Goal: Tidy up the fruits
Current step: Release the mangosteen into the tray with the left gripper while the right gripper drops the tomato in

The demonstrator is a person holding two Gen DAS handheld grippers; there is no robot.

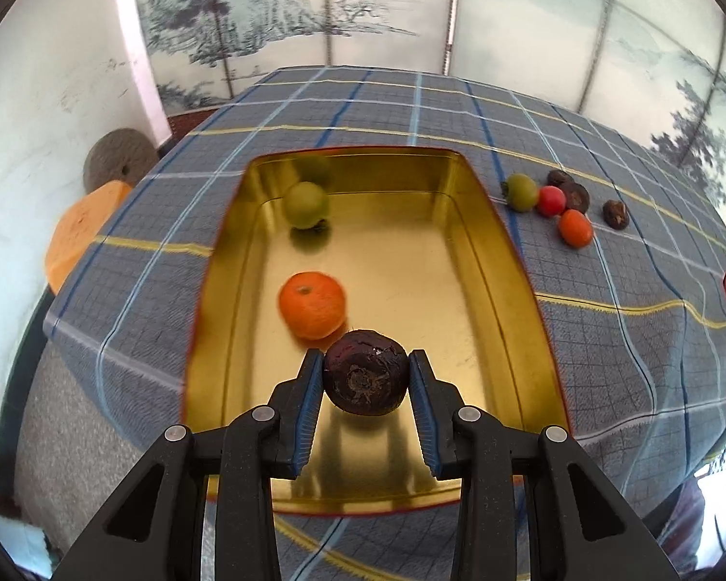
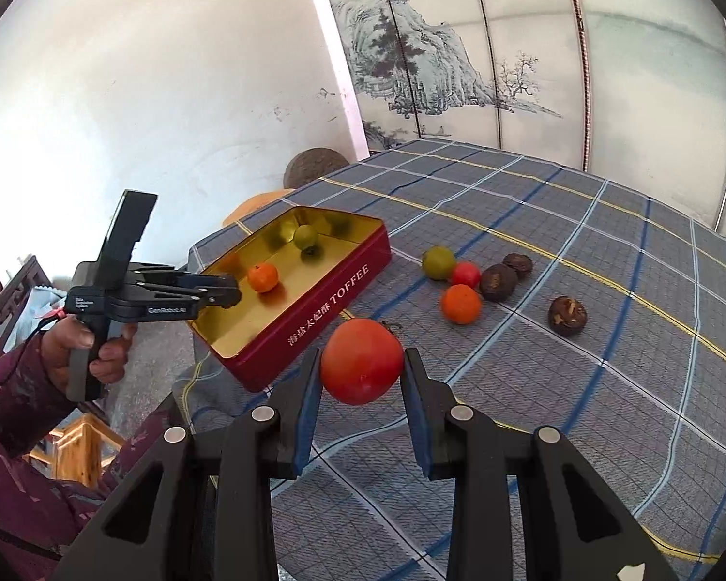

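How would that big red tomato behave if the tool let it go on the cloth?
The red tomato looks round and smooth, so it would probably roll on the flat checked cloth. Its glossy skin may be slippery between the right tool's pads. It is likely soft enough to bruise if squeezed.

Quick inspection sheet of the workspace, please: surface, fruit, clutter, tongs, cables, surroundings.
Surface: blue-grey plaid tablecloth, flat.
Job's things: red toffee tin with gold interior holds a small orange citrus fruit and a green round fruit. On the cloth beside it: one green fruit, one small red, one orange, three dark brown wrinkled fruits.
Clutter: nothing seen.
Tongs: left tongs shut on a dark purple round fruit over the tin; right tongs shut on a large red tomato-like fruit.
Cables: thin cord at the left hand.
Surroundings: painted landscape screen, white wall.
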